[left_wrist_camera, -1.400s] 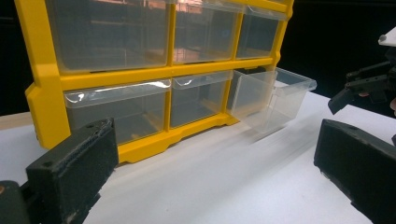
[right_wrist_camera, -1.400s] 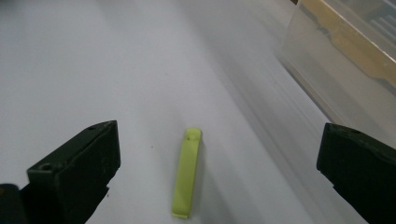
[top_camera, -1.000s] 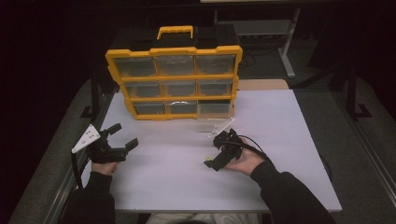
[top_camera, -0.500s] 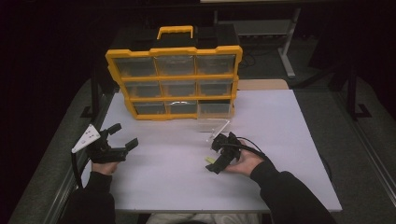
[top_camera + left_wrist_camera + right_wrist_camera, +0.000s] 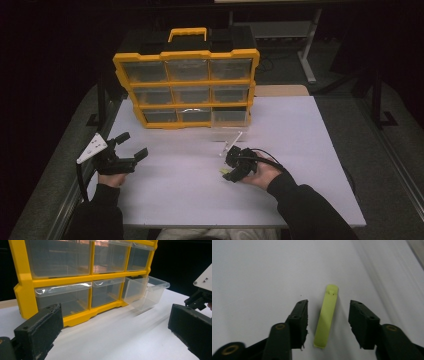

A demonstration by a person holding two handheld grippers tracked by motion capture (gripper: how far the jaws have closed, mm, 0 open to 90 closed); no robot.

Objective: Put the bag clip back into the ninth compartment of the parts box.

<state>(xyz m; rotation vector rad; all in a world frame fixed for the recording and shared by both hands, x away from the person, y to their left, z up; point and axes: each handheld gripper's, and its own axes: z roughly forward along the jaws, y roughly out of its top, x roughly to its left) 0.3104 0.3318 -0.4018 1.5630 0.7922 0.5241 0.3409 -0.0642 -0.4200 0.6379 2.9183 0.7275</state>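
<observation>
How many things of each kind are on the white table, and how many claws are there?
Yellow drawer cabinet: 1
Clear drawer pulled out onto the table: 1
Lime-green strip, between the right claw's jaws: 1
Black claws, left claw and right claw: 2
Total: 5

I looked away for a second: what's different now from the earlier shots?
The right gripper has just been closing its jaws around the yellow-green strip lying on the table; gaps remain on both sides, so it isn't gripped yet. The left gripper stays open in place, and the yellow organizer keeps its pulled-out clear drawer.
</observation>
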